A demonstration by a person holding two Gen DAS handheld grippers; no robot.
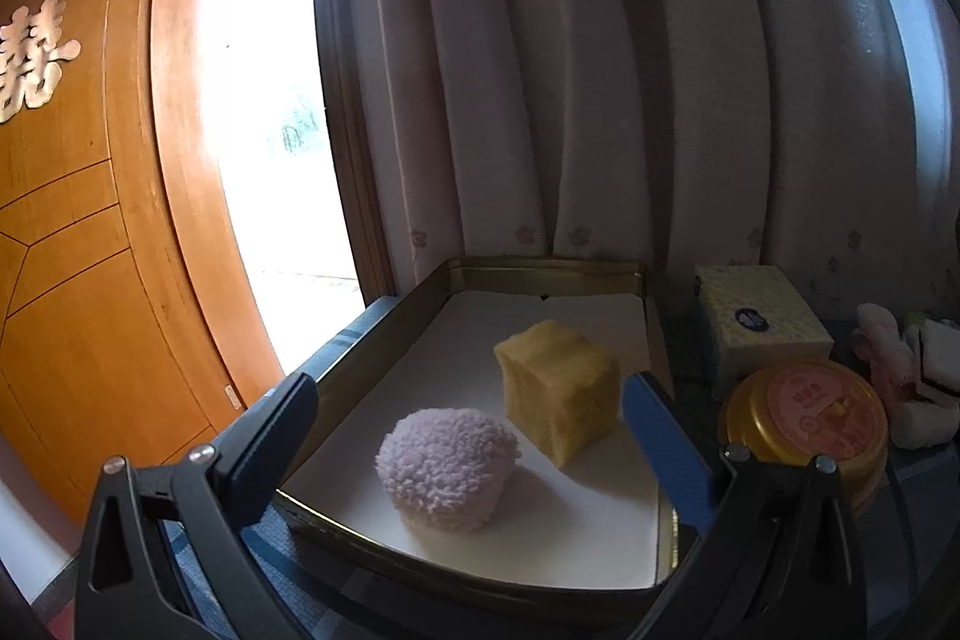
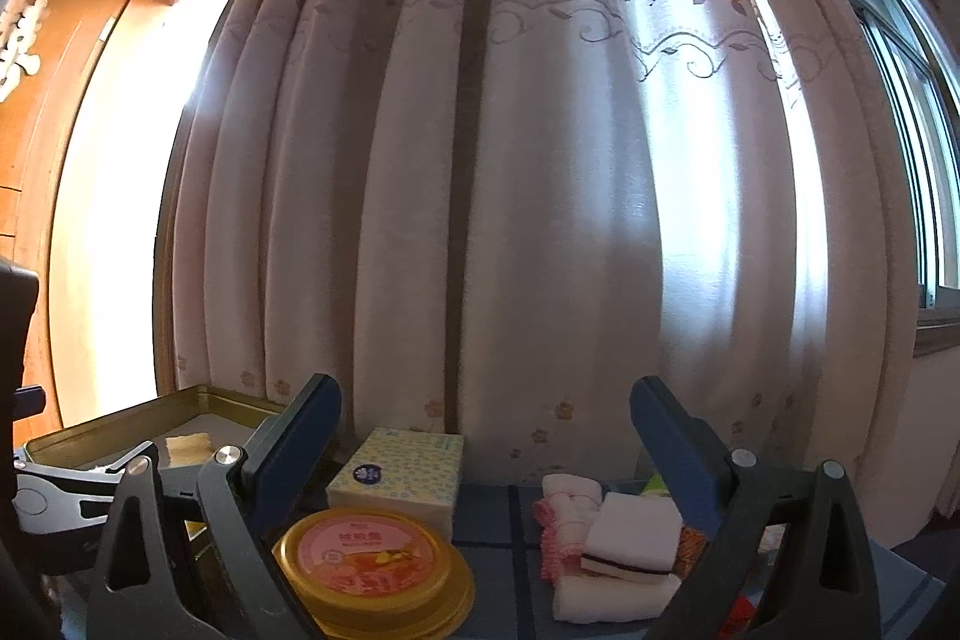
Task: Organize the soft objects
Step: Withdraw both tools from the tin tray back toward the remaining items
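A gold-rimmed tray [image 1: 540, 271] with a white liner holds a fluffy lilac ball [image 1: 447, 466] and a yellow sponge block [image 1: 558, 391]. My left gripper [image 1: 474, 412] is open and empty, its fingers on either side of the two pieces, just above the tray. My right gripper [image 2: 486, 418] is open and empty above the table. Below it lie a white sponge with a dark stripe [image 2: 630, 532], a rolled white cloth [image 2: 612, 595] and a pink frilled cloth [image 2: 564, 514]. The tray [image 2: 144, 415] and the yellow sponge [image 2: 189, 445] show at left in the right wrist view.
A dotted tissue pack [image 1: 759, 322] [image 2: 402, 478] and a round gold tin with a pink lid [image 1: 807, 421] [image 2: 366, 562] stand between the tray and the cloths. A curtain [image 2: 510, 190] hangs close behind the table. A wooden door [image 1: 78, 250] stands open at left.
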